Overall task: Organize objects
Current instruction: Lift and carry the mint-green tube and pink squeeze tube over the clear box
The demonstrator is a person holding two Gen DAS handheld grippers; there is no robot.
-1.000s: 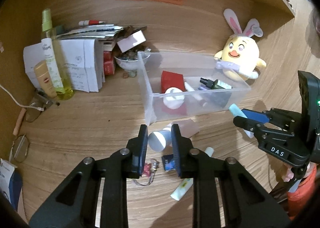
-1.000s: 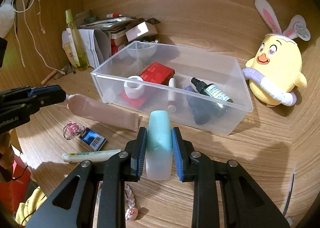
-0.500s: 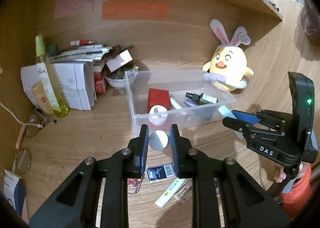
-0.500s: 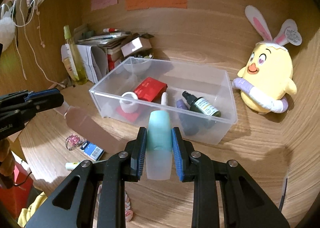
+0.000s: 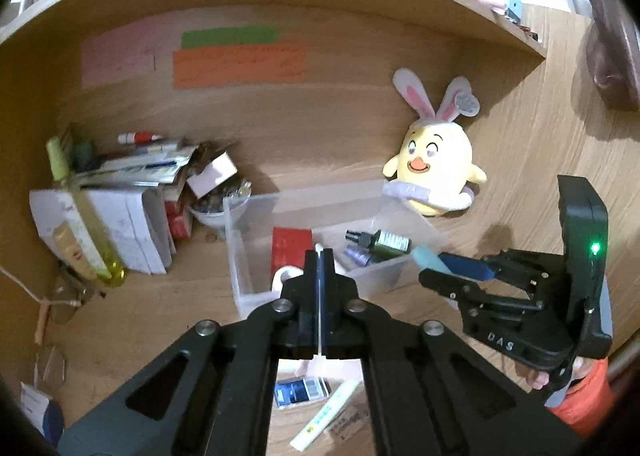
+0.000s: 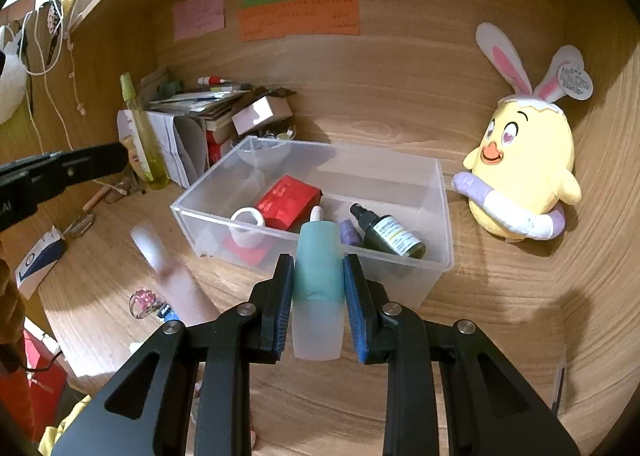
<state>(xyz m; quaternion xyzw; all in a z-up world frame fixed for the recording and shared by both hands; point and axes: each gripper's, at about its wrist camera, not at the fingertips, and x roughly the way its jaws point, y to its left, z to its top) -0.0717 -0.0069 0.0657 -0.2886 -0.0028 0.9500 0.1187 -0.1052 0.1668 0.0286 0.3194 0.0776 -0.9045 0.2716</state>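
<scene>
My left gripper [image 5: 318,256] hangs above the near left end of the clear plastic bin [image 5: 232,240]; its jaws are closing, pads meeting with nothing between them. A pale pink tube [image 6: 160,256] is a blur over the desk left of the bin, free of that gripper. My right gripper [image 6: 318,280] is shut on a teal-capped frosted tube [image 6: 318,256], held just in front of the bin [image 6: 440,216]. In the bin lie a red box [image 6: 286,200], a white tape roll [image 6: 248,224] and a dark dropper bottle [image 6: 390,236].
On the desk before the bin lie a blue barcoded packet [image 5: 302,392], a white-green tube [image 5: 324,420] and a pink hair clip [image 6: 144,302]. A yellow bunny plush [image 6: 524,172] sits to the right. Papers, boxes and a tall yellow spray bottle [image 6: 140,132] crowd the back left corner.
The left gripper has risen; the pink tube it held has slipped out and dropped toward the desk, and its jaws have come together. The right gripper rose slightly with its teal tube.
</scene>
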